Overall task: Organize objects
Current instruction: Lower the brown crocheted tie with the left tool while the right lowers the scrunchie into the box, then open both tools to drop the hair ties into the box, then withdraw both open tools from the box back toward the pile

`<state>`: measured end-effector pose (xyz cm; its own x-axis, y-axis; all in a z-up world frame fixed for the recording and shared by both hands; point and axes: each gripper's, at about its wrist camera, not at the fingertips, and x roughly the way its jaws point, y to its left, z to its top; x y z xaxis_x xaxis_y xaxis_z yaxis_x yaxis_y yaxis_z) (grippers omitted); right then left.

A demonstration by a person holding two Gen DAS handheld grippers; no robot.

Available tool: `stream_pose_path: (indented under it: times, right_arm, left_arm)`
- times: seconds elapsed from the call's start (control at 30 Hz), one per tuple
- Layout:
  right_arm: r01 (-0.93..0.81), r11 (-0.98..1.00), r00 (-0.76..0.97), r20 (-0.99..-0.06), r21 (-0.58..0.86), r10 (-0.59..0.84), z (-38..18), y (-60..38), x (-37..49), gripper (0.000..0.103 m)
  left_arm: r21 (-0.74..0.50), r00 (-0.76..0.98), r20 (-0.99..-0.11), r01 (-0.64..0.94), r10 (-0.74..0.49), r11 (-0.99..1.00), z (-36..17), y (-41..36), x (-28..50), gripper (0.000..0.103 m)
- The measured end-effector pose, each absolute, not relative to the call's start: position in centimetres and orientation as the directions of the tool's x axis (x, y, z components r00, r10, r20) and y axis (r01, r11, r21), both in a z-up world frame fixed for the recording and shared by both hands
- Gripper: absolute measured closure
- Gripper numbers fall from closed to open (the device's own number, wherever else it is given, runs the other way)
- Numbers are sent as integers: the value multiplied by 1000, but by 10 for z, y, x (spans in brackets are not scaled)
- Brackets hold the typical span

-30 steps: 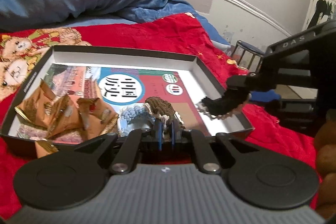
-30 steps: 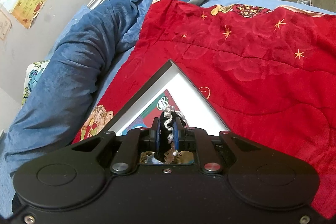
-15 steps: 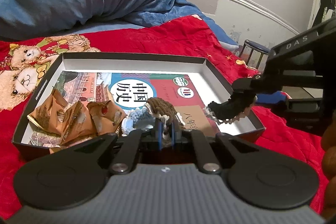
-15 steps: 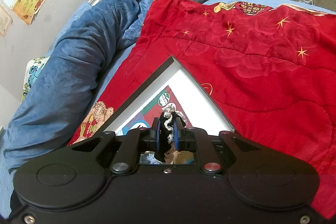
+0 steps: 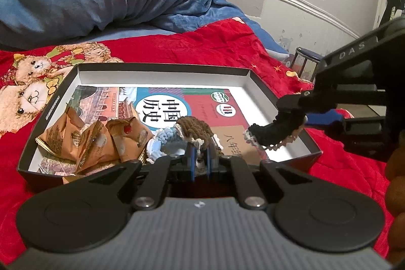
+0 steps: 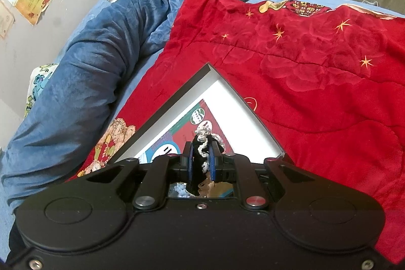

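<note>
1. Black crocheted piece (image 5: 276,128), edged in pale yarn: clenched between the jaws of the right gripper (image 5: 291,115) and hanging over the right end of the box (image 5: 162,68), above the book (image 5: 202,108) lying in it. Over the last second it has stayed pinched and not been set down.
2. Brown crocheted piece (image 5: 193,128): sits at the tips of the left gripper (image 5: 200,158), whose jaws stand close together, apparently pinching its lower edge; the contact itself is hidden.
3. Blue-and-white crocheted piece (image 5: 162,141) and snack packets (image 5: 93,141): already inside the box, left of centre.
4. Change: the left view has drawn back and upward, exposing the whole box; judged, placement is pending.
5. Red blanket (image 6: 316,72): supports the box.
</note>
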<state>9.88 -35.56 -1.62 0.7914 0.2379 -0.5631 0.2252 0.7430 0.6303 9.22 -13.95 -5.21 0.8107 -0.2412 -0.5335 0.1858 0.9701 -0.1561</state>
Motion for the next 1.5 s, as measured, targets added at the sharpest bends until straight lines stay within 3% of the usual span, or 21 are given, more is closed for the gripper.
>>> stream_pose_path:
  times: [0.87,1.03,1.07,1.13,1.2,1.4,1.43,1.47,1.5]
  right_arm:
    - [219,719,781,-560,660,276,-24,-361,99,90]
    - [229,701,766,-569,675,298,-32,-360,104,90]
    - [230,710,764,-575,666,292,-33,-357,105,90]
    - [229,726,764,-582,648,279,-33,-353,106,90]
    - [228,736,760,-589,637,274,-35,-349,108,85]
    - [209,735,797,-548,644,253,-37,-346,103,47]
    - [192,736,807,-531,649,257,-35,-347,100,34]
    - [174,737,819,-512,653,260,-32,-346,96,14]
    - [165,736,830,-496,657,255,-30,-346,92,4]
  left_arm:
    - [-175,811,-536,165,-234,971,-52,-135,93,87]
    - [-194,815,-526,164,-244,967,-48,-129,90,80]
    - [-204,813,-525,168,-252,965,-47,-128,91,69]
    - [-221,810,-521,176,-269,959,-47,-126,92,65]
    - [-217,812,-517,184,-273,959,-46,-124,90,55]
    - [-219,818,-500,198,-284,955,-40,-112,75,42]
    - [-212,823,-497,191,-274,958,-37,-109,71,41]
    - [-206,831,-493,176,-258,963,-33,-106,66,40]
    - [-207,844,-483,148,-233,967,-29,-101,60,38]
